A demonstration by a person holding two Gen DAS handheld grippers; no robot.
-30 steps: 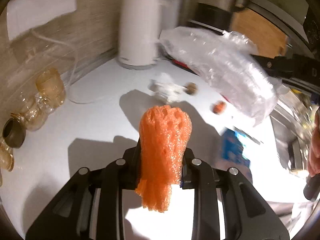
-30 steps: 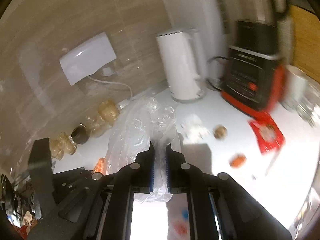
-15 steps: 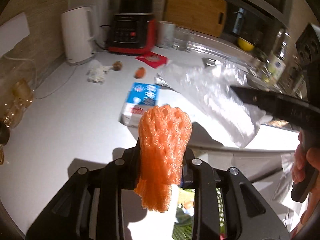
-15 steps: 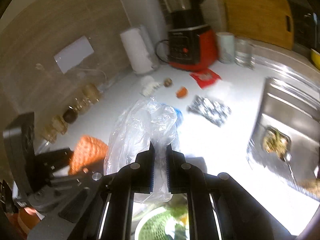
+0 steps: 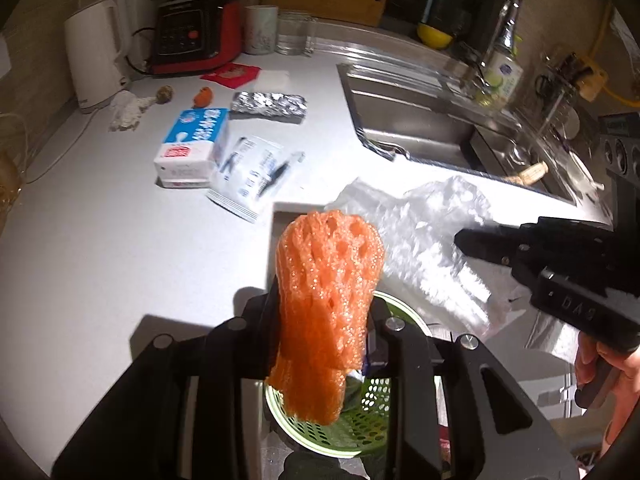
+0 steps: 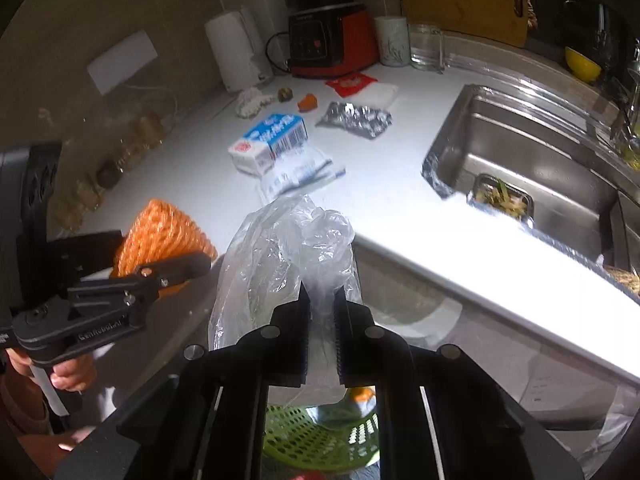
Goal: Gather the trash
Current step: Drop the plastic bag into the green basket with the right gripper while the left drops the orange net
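Note:
My left gripper is shut on an orange foam net sleeve, held off the counter's front edge above a green perforated bin. My right gripper is shut on a crumpled clear plastic bag, also over the green bin. The bag also shows in the left wrist view, and the orange sleeve in the right wrist view. On the white counter lie a blue-and-white carton, a white wrapper, a foil pack, a red packet, crumpled tissue and small scraps.
A white kettle, a black-and-red blender base, a cup and a glass stand at the back. A steel sink lies to the right, with food scraps in it. Glass jars line the left wall.
Both grippers have pulled back from the far counter to beyond its front edge, carrying the orange sleeve and the bag. The green bin has come into view beneath them.

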